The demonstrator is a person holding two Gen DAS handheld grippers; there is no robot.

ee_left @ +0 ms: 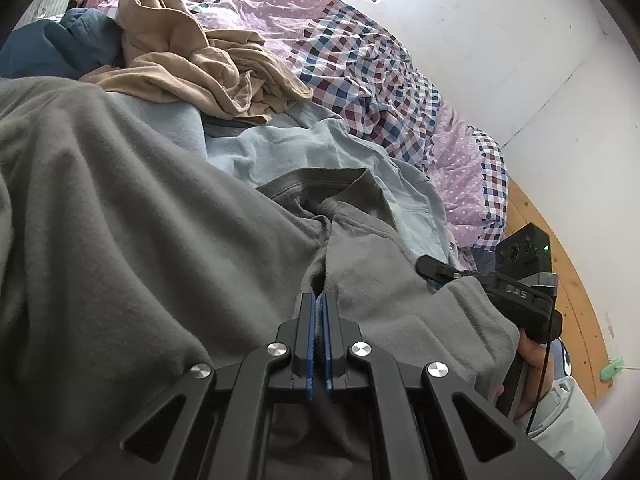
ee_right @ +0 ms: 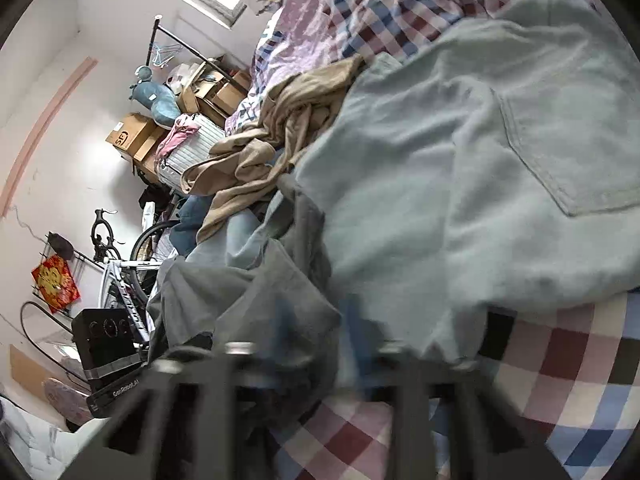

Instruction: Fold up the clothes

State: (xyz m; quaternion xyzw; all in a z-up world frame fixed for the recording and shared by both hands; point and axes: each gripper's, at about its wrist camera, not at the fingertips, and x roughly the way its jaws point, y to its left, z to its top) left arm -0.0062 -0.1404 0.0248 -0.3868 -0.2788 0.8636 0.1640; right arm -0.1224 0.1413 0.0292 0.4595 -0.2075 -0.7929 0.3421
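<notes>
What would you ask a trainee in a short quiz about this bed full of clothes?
1. True or false: the left tongs are shut on the grey garment.
2. Which crumpled piece lies beyond the light blue garment in the left wrist view? A: tan garment. B: red towel. C: black sock.
3. Fill in: beside its purple dotted patches, the bedcover has a ____ pattern.

Key: 1 true; 2 A; 3 checked.
</notes>
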